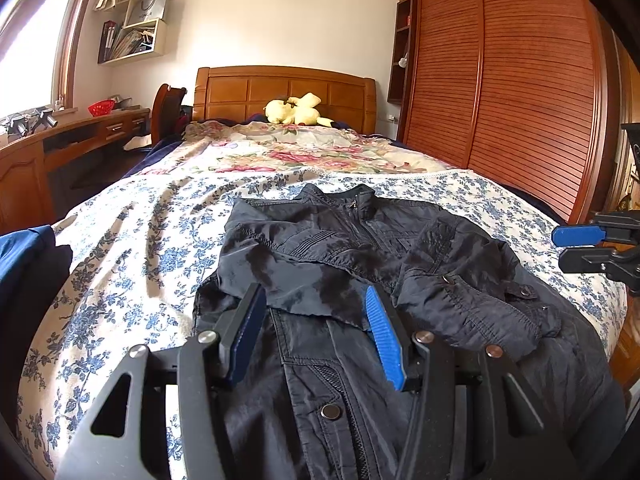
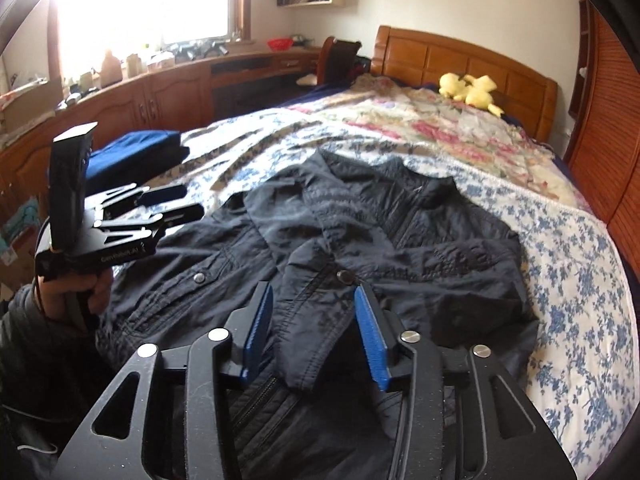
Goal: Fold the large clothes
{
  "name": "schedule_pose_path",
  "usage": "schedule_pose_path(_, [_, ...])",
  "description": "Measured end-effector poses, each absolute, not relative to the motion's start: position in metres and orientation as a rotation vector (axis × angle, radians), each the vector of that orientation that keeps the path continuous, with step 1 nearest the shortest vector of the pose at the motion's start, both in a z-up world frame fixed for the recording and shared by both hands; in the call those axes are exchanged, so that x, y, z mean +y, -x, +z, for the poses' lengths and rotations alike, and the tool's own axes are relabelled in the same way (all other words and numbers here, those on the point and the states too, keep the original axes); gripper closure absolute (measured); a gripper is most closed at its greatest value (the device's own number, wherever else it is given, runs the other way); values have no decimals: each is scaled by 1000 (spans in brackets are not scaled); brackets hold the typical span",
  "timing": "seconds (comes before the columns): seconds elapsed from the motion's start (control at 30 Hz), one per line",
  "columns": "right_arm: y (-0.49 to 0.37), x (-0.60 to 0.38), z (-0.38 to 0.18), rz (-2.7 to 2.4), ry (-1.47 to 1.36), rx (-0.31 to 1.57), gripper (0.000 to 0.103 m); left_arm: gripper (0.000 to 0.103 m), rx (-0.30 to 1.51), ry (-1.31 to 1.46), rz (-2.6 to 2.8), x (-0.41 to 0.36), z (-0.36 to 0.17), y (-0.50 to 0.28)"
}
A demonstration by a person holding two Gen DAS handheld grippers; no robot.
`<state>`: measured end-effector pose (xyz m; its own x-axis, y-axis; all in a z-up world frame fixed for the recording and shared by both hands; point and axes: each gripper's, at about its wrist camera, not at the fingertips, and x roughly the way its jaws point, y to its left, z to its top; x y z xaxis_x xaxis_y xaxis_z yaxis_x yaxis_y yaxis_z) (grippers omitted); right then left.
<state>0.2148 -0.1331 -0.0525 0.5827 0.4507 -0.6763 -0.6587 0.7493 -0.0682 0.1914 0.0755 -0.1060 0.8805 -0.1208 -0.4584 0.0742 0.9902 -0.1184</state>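
A dark navy jacket (image 1: 340, 248) (image 2: 400, 232) lies front up on the floral bedsheet (image 1: 140, 240), collar toward the headboard, both sleeves folded across its chest. My left gripper (image 1: 314, 292) hovers over the jacket's lower front, open, its blue pads apart and clear of the cloth. In the right wrist view the left gripper (image 2: 186, 201) shows at the jacket's left edge, held by a hand. My right gripper (image 2: 313, 288) is open above a sleeve end that lies loose between its fingers. In the left wrist view the right gripper (image 1: 560, 248) juts in from the right edge.
A folded blue garment (image 2: 136, 152) (image 1: 24, 248) sits at the bed's left edge. A yellow plush toy (image 1: 296, 110) (image 2: 470, 90) rests by the wooden headboard. A wooden desk (image 2: 160, 88) runs along the left; a slatted wardrobe (image 1: 500, 80) stands on the right.
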Motion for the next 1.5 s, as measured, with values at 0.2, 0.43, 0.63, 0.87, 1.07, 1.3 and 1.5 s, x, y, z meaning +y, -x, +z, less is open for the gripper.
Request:
schedule_pose_path(0.2, [-230,-144,-74,600,311,733,57,52,487,96,-100,76,-106,-191])
schedule_pose_path(0.43, [-256,-148,-103,542,315,767,57,52,490,96,-103,76,-105,-186])
schedule_pose_path(0.63, [-289,-147,-132,492,307,834,57,52,491,96,-101,77,-105,-186])
schedule_pose_path(0.87, [-290,-127,-155,568,288,910,57,52,495,103,-94,84,-107,-183])
schedule_pose_path(1.07, [-267,-99,-154,689,264,945,57,52,495,106,-89,88,-106,-183])
schedule_pose_path(1.3, [-241,-73,-150,812,247,962,58,52,503,104,-85,88,-107,-184])
schedule_pose_path(1.5, [-227,-65,-146,859,233,958,59,52,505,100,-86,87,-108,-184])
